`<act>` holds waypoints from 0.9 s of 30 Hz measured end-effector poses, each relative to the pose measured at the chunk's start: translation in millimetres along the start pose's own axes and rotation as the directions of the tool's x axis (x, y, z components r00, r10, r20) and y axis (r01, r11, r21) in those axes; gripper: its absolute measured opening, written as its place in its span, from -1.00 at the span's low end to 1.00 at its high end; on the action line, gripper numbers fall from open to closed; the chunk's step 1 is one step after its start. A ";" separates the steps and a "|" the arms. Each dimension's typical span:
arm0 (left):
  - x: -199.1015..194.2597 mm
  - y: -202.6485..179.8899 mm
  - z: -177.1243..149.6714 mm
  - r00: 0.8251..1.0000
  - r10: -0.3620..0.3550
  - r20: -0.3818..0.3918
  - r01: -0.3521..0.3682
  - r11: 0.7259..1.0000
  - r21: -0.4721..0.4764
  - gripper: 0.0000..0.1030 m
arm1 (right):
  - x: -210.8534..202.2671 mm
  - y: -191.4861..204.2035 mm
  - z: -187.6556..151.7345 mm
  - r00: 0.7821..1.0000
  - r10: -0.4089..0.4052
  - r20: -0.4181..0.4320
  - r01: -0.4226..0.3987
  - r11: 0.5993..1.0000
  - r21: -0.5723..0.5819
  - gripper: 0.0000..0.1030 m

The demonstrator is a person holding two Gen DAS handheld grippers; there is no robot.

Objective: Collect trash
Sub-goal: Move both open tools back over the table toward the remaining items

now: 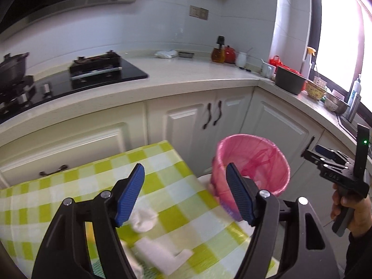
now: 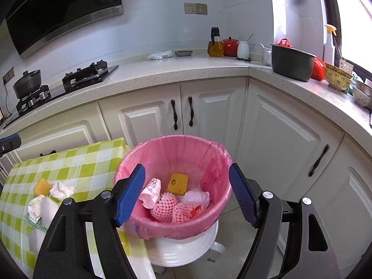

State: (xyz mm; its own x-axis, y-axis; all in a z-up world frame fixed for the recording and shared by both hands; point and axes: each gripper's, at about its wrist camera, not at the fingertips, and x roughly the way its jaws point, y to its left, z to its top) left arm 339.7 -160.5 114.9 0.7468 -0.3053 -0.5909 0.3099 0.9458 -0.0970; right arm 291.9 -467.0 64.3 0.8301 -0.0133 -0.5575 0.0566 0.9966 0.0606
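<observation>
Trash bin [image 2: 173, 186] with pink liner beside the checked tabletop [image 2: 76, 162]; both my claws spread, pinching nothing.

Bin stands on a white stool [image 2: 183, 248], just off the tabletop's corner. Counted inside: one paper cup [image 2: 151, 191], one yellow sponge [image 2: 177, 183], two pink foam fruit nets [image 2: 174, 205], one crumpled white tissue [image 2: 195, 196]. Left on the tabletop: one yellow sponge piece [image 2: 42, 186] and white tissue wads [image 2: 61, 189] beside it; exact wad count I cannot tell, perhaps three. My right claw [image 2: 187, 194] hangs above the bin mouth, blue pads apart. My left claw [image 1: 184, 194] sits over the tabletop edge, a tissue wad [image 1: 144, 219] below it, untouched. No earlier frame for comparison.
</observation>
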 end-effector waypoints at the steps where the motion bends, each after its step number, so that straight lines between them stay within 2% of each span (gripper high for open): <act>1: -10.1 7.4 -6.9 1.000 0.015 0.006 -0.015 1.000 -0.002 0.36 | -6.9 4.8 -4.0 1.000 0.000 0.007 0.000 1.000 -0.004 0.44; 8: -62.8 57.8 -67.4 0.994 0.111 0.006 -0.111 0.992 -0.053 0.36 | -35.7 36.4 -34.7 0.999 0.034 0.013 -0.034 0.999 -0.021 0.54; 17: -81.8 123.7 -136.0 0.985 0.159 -0.069 -0.169 0.971 -0.170 0.34 | -29.9 100.0 -68.2 0.992 0.108 -0.068 -0.114 0.989 -0.090 0.55; 27: -75.1 143.5 -158.9 0.985 0.142 -0.097 -0.162 0.959 -0.234 0.33 | -9.0 182.3 -87.5 0.968 0.191 -0.161 -0.222 0.954 -0.202 0.54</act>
State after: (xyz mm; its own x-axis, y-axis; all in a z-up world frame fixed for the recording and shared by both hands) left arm 234.5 15.7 18.1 0.7224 -0.1553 -0.6738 0.0389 0.9820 -0.1847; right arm 246.2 -278.1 7.8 0.7253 0.1910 -0.6614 -0.2426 0.9700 0.0141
